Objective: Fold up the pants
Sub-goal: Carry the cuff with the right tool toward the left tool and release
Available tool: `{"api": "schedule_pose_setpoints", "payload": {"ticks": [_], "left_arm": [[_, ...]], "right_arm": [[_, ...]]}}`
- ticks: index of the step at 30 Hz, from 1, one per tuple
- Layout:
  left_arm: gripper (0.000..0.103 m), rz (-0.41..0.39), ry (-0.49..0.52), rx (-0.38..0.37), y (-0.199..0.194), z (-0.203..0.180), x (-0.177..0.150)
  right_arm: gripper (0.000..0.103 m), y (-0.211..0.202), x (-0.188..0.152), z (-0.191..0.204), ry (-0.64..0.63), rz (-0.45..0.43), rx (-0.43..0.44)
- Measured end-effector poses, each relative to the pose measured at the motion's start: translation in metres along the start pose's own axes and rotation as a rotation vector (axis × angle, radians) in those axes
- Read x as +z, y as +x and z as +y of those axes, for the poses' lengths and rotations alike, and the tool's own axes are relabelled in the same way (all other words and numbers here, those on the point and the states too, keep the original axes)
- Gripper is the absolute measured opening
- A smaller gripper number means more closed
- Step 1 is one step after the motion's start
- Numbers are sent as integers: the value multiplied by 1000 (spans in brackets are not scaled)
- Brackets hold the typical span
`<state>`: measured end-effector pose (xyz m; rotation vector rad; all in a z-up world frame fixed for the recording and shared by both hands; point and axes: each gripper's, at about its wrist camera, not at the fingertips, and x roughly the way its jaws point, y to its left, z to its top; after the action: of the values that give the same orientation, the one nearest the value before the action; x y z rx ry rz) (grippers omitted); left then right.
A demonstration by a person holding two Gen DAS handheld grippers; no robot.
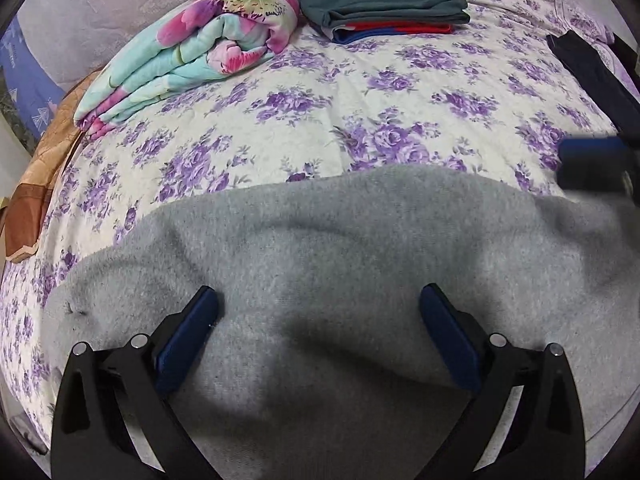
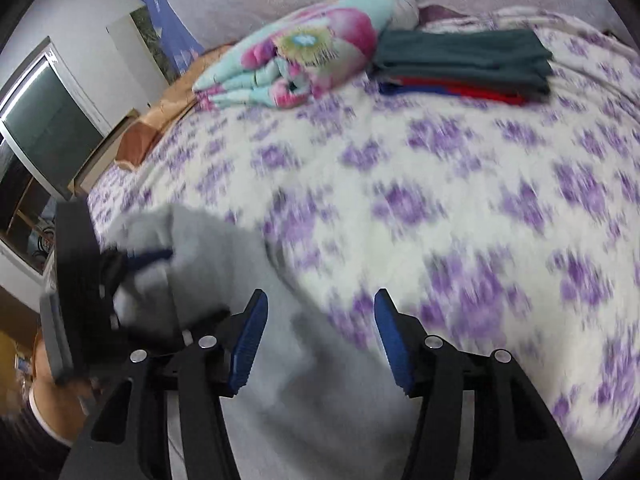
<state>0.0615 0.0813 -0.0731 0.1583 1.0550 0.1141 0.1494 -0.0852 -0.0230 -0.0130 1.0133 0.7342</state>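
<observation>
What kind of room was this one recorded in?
Most likely a bedroom at home: a bed under a purple-flowered cover, a rolled floral quilt and a stack of folded clothes by the headboard, with grey pants spread for folding.

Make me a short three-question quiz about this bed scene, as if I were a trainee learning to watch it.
1. True or false: the left gripper is clamped on the grey pants.
2. What sits on top of the folded clothes stack? A) a dark green garment B) a yellow towel C) a white shirt
3. Fill in: the bedspread is printed with ______ flowers.

Key: 1 false, its jaws stand open over the fabric; 2 A; 3 purple.
</observation>
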Motion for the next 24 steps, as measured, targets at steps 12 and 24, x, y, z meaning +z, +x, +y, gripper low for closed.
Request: {"api": "schedule_pose_setpoints", "payload": {"ticks": [12, 24], "left_arm": [[98, -43, -22, -52, -18, 12, -14], [98, -21, 8, -41, -24, 19, -27]], "right_arm": [[10, 46, 32, 47, -128, 32, 27], [30, 32, 39, -1, -98, -143, -324]]}}
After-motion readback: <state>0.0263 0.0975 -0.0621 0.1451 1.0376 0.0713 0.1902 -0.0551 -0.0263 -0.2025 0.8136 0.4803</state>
